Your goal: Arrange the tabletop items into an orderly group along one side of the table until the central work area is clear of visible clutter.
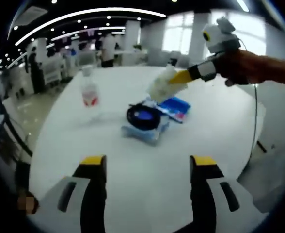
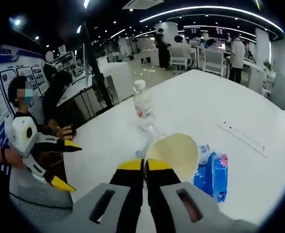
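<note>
Both claws busy: right claw (image 2: pixel 145 165) clenched on paper cup (image 2: pixel 174 153); left claw (image 1: pixel 148 162) released, above table (image 1: pixel 147 194).

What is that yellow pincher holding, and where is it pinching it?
The right gripper pinches a pale paper cup by its rim. The left gripper is open and holds nothing.

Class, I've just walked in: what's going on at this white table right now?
A person is tidying a white table with two handheld grippers. The right gripper is shut on the rim of a cream cup, held above the clutter. The left gripper hangs open and holds nothing. A water bottle, a blue packet and a dark round item sit mid-table.
</note>
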The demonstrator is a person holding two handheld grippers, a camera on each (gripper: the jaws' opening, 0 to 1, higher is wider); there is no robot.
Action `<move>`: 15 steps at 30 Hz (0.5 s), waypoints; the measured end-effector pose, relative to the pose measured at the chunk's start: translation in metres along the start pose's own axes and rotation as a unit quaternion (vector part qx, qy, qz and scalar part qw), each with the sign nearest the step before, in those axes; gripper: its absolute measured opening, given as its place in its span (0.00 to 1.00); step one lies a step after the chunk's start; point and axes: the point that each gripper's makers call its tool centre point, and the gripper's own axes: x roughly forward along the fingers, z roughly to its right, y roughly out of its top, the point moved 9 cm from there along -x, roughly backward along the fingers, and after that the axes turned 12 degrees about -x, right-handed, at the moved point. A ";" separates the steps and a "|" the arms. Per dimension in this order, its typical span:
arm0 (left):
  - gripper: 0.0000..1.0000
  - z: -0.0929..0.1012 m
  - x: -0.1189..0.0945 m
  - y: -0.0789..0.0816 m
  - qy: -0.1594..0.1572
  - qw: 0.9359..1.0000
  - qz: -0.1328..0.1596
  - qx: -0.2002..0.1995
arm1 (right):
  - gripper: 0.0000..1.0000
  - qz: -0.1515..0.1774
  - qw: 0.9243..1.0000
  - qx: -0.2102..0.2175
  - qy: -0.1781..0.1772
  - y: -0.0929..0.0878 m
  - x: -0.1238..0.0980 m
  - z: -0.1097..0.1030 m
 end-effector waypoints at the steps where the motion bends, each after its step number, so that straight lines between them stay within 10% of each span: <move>1: 0.70 0.001 0.000 0.000 -0.003 1.000 -0.002 0.001 | 0.00 -0.001 1.000 -0.008 -0.001 0.006 0.000 0.002; 10: 0.74 0.006 0.000 0.000 -0.018 1.000 -0.006 -0.002 | 0.00 -0.047 0.992 -0.121 -0.003 0.060 0.004 0.015; 15: 0.76 0.007 0.000 -0.001 -0.020 1.000 -0.008 -0.001 | 0.00 -0.057 0.991 -0.117 0.010 0.073 0.019 0.019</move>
